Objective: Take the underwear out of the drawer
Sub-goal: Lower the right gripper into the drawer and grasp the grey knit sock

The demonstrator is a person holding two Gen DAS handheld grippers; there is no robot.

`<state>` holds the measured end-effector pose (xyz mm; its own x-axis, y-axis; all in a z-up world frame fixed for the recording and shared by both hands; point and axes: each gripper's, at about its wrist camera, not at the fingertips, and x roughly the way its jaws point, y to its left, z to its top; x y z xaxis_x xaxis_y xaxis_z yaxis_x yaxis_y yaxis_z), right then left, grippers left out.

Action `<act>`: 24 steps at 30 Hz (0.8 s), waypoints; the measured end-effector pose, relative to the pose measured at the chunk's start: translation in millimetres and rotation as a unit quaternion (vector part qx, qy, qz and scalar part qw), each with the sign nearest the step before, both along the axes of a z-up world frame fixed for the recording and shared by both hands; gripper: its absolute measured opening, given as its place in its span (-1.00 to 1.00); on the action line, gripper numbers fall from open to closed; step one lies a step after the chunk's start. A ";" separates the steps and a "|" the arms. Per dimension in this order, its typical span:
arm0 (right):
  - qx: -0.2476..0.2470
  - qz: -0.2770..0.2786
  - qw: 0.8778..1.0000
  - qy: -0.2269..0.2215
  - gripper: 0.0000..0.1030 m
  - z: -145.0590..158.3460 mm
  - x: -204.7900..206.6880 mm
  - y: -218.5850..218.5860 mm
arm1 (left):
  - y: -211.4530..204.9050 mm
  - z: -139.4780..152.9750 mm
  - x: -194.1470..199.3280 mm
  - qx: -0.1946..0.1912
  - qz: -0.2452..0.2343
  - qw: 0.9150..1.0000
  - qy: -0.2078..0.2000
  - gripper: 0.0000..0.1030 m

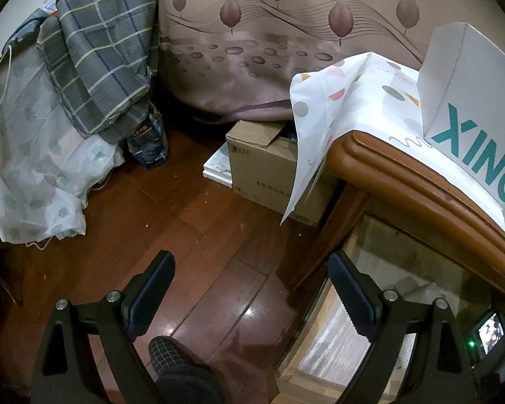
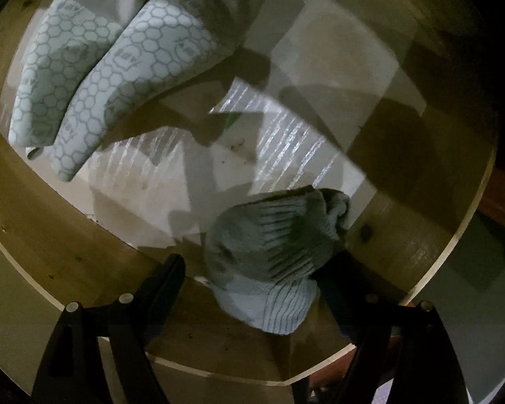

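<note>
While the left gripper (image 1: pixel 250 289) hangs spread over the wood floor (image 1: pixel 171 235), the right gripper (image 2: pixel 252 269), spread, straddles grey ribbed underwear (image 2: pixel 272 252) at the drawer (image 2: pixel 67 235) frame's lower centre.

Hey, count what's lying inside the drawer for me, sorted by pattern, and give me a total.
Pale hexagon-print rolled fabric pieces: 2
Grey-blue ribbed knit bundle, between the open right gripper fingers: 1
Total: 3 items in the light wooden drawer
</note>
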<state>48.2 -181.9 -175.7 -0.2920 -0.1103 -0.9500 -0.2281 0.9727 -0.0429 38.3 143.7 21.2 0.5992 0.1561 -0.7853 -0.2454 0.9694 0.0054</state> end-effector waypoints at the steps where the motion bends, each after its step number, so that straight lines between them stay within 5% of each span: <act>1: 0.001 0.000 1.000 0.001 0.60 -0.5 -0.8 0.1 | -0.3 0.1 0.7 0.000 0.000 1.000 0.000 0.77; 19: 0.022 -0.005 1.000 -0.001 0.41 -3.0 8.8 17.0 | -3.2 -0.2 3.7 0.001 -0.001 1.000 0.002 0.76; 21: 0.016 0.002 1.000 -0.012 -0.06 2.4 7.3 20.1 | -3.2 -0.3 3.7 0.000 -0.001 1.000 0.001 0.77; 24: 0.006 0.005 1.000 -0.019 -0.12 4.4 5.4 22.1 | -5.3 -1.5 3.4 -0.001 -0.004 1.000 0.005 0.77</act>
